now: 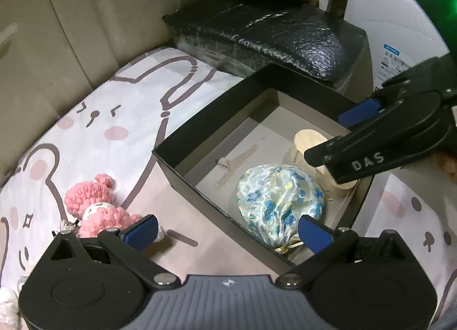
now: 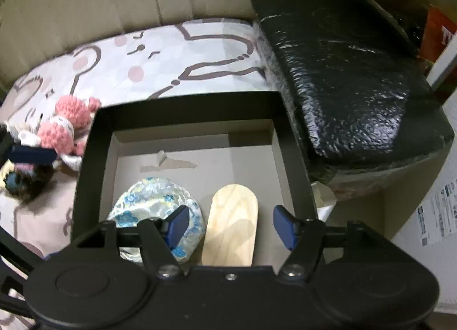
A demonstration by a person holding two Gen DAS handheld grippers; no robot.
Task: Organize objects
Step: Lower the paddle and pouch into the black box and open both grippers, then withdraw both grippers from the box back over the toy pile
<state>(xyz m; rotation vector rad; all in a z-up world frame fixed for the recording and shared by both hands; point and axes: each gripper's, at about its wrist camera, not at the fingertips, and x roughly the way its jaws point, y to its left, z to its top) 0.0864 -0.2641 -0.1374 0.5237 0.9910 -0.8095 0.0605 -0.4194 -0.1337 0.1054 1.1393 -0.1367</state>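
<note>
the left gripper (image 1: 227,230) has its blue-padded fingers (image 1: 142,230) spread wide with nothing between them, hanging over the near edge of an open black box (image 1: 200,118). the right gripper (image 2: 231,223) also has its fingers (image 2: 178,223) apart and grips nothing; it hangs just over the near right part of the same box (image 2: 91,164), above a pale wooden oval piece (image 2: 231,224).

the box sits on a white bed sheet (image 1: 122,107) printed with cartoon bunny outlines and pink cheeks. at the sheet's far side runs a beige padded panel (image 1: 57,30). just right of the box, at its far corner, lies a bulky package in black bubble wrap (image 1: 271,35). a white surface with a printed label (image 2: 437,215) shows at the far right.

inside the box, on its grey floor, a shiny pouch (image 1: 281,201) with blue flowers, gathered at a gold tie, lies on the left, just beside the wooden piece (image 1: 311,144). a pink crocheted doll (image 1: 94,204) lies on the sheet left of the box, outside it, near the left gripper's finger.
</note>
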